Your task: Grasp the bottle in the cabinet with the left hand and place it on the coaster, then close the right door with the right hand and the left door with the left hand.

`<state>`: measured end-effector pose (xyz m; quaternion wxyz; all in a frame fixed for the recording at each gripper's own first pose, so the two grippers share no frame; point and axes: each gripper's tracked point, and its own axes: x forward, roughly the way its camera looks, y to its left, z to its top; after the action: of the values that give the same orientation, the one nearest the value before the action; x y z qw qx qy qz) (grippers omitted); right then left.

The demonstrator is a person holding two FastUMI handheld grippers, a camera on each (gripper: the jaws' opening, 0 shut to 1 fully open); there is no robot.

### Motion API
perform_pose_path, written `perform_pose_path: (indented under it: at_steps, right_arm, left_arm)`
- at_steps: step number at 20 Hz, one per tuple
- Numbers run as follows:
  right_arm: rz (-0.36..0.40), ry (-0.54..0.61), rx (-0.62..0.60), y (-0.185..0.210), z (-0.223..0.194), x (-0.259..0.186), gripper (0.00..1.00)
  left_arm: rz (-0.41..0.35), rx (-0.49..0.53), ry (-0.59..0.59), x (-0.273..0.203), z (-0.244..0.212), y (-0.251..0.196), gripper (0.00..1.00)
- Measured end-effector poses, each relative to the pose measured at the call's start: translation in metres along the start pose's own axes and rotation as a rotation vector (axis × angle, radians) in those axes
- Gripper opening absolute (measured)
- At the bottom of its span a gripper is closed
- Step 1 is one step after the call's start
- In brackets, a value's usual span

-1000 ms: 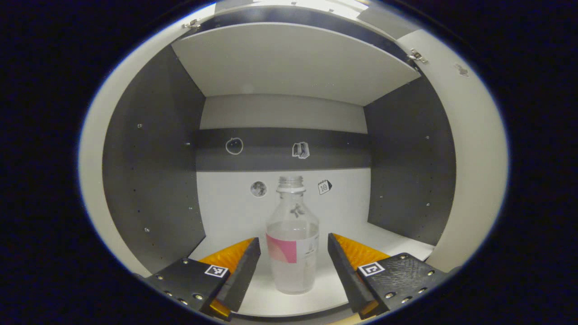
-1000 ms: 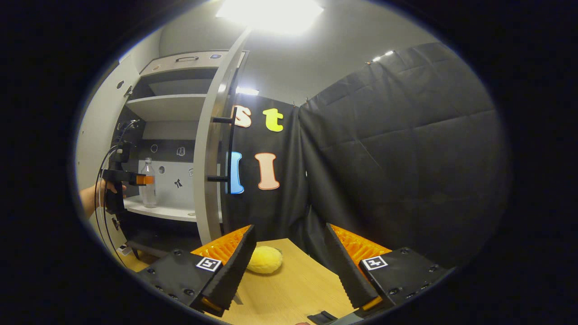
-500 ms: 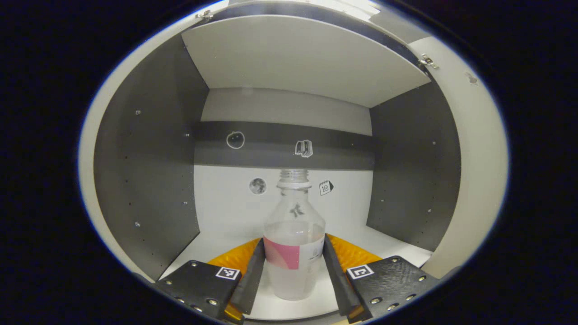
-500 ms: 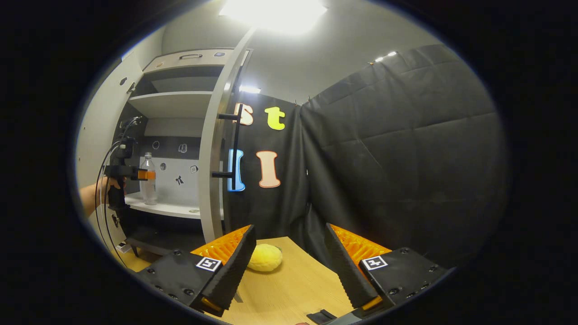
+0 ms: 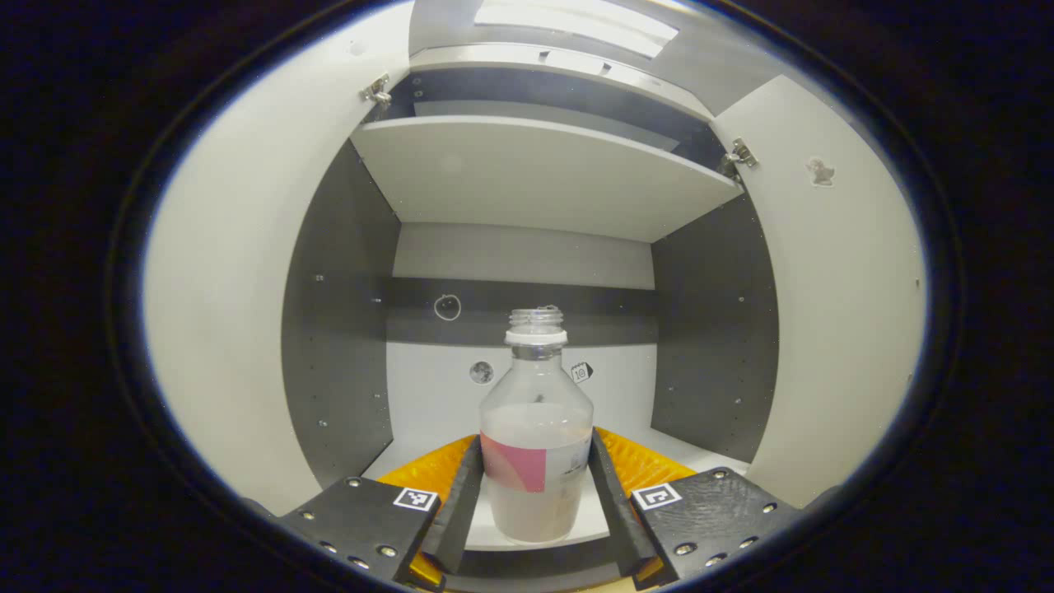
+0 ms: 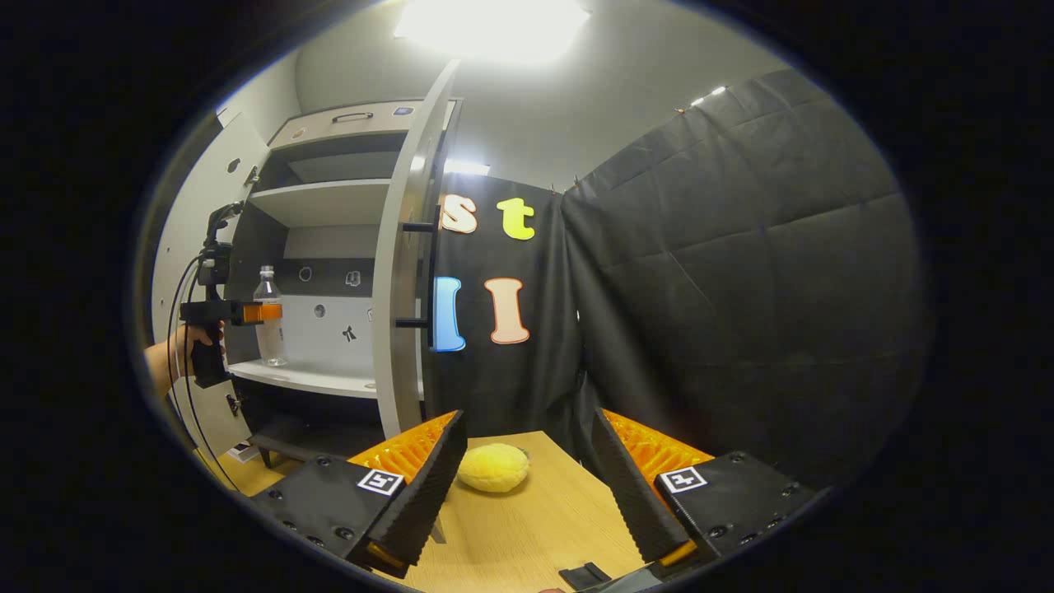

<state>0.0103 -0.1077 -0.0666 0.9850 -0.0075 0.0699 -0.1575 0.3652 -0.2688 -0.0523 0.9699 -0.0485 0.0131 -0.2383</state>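
The bottle (image 5: 536, 449) is clamped upright between both fingers of the left gripper (image 5: 535, 502) at the near edge of the cabinet shelf (image 6: 306, 378), between the swung-wide doors, while the right gripper (image 6: 527, 486) is held spread above the table (image 6: 527, 527).

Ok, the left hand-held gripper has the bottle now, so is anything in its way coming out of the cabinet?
Nothing visible is. The left hand-held gripper is shut on the bottle at the front edge of the shelf, and both doors stand wide open. The coaster isn't visible, so the rest of the path cannot be judged.
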Motion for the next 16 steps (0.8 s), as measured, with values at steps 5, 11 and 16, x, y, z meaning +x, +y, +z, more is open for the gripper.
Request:
perform_pose_path:
  at_steps: [5, 11, 16]
  right_arm:
    - [0.059, 0.006, 0.007, -0.007, -0.003, -0.019, 0.97]
    - [0.124, 0.021, 0.002, -0.018, -0.007, -0.039, 0.97]
    - [0.172, 0.004, -0.031, -0.027, 0.002, -0.053, 0.97]
  left_arm:
    - [0.013, 0.029, -0.007, -0.052, -0.004, -0.014, 0.7]
    - [0.016, 0.005, -0.011, -0.116, -0.024, -0.033, 0.7]
    - [0.033, 0.014, 0.05, -0.166, -0.072, -0.048, 0.7]
